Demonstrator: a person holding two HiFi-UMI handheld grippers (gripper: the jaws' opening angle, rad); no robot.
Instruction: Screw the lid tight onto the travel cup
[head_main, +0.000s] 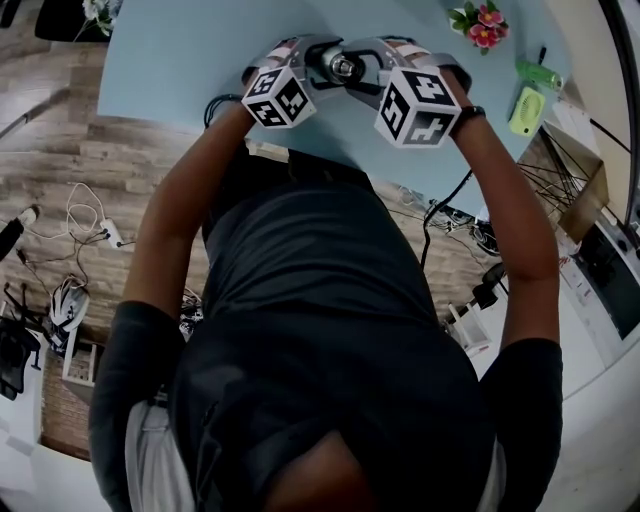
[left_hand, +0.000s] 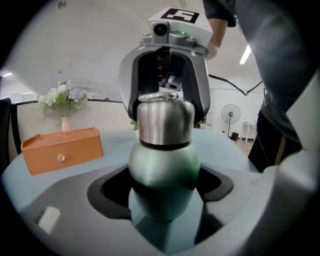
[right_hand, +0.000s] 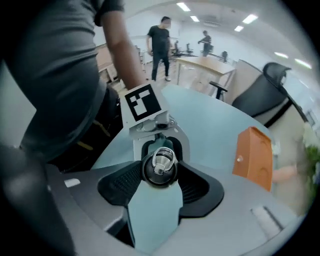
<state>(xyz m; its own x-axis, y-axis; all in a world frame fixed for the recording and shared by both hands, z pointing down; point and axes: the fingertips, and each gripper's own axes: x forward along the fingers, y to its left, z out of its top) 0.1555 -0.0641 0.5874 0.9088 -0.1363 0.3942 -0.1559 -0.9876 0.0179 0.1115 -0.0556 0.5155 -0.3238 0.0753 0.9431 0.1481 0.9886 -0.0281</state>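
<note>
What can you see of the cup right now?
The cup has a rounded, matte green, metal-looking body and a brushed steel lid with a dark band at the seam; a steel ring sits on the lid's top. The lid is on, but how tight cannot be told. The left gripper clamps the body and the right gripper clamps the lid from the opposite end, holding the cup between them over the blue table.
</note>
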